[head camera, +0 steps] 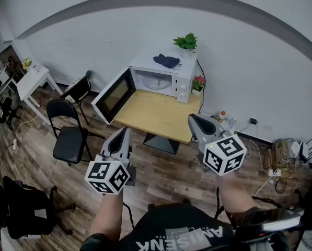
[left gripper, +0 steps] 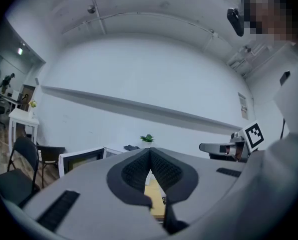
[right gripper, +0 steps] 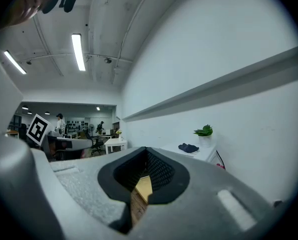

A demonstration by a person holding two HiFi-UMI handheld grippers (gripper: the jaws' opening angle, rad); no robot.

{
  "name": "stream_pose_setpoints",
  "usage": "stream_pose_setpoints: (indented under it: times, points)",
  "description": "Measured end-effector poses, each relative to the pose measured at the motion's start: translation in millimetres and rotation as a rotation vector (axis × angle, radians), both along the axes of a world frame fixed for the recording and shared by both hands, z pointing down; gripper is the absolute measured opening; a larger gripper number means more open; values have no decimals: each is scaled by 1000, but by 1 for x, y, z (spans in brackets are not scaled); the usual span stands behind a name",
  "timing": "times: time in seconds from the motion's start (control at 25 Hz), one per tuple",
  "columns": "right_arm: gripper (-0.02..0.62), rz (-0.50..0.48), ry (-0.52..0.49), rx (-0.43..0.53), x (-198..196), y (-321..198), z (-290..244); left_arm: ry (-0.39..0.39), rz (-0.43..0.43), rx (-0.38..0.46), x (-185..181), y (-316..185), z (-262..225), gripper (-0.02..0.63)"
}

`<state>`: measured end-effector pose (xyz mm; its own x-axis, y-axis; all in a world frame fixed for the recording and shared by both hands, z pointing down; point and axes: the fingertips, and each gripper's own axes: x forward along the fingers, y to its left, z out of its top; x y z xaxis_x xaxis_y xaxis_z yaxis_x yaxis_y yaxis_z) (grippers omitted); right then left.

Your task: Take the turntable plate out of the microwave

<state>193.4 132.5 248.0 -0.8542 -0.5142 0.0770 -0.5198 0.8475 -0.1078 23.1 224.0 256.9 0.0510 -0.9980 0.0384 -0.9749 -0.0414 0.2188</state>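
Observation:
A white microwave (head camera: 163, 76) stands at the far end of a small wooden table (head camera: 158, 115), its door (head camera: 113, 95) swung wide open to the left. Inside, the glass turntable plate (head camera: 157, 82) lies flat in the cavity. Both grippers are held level, short of the table's near edge and well away from the microwave. My left gripper (head camera: 125, 132) is shut with nothing in it, its pads (left gripper: 139, 170) meeting at the tips. My right gripper (head camera: 193, 120) is also shut and empty. In the left gripper view the open door (left gripper: 81, 160) shows low at the left.
On the microwave top are a potted plant (head camera: 186, 41) and a dark cloth (head camera: 166, 61); small flowers (head camera: 199, 82) stand at its right. Two black folding chairs (head camera: 68, 134) and a white side table (head camera: 33, 80) are at the left. Cables and plugs (head camera: 280, 161) lie on the floor at the right.

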Motion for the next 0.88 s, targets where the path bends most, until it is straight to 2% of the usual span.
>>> stream_pose_setpoints:
  times: [0.2, 0.36, 0.64, 0.88]
  points:
    - [5, 14, -12, -10, -17, 2, -1, 42, 4, -24, -22, 5, 7, 2]
    - [5, 23, -8, -11, -34, 7, 3, 104, 66, -51, -35, 10, 11, 2]
    - [5, 51, -7, -27, -59, 24, 13, 17, 101, -5, -60, 21, 11, 2]
    - [5, 33, 6, -15, -78, 5, 16, 54, 112, 1, -77, -3, 17, 2]
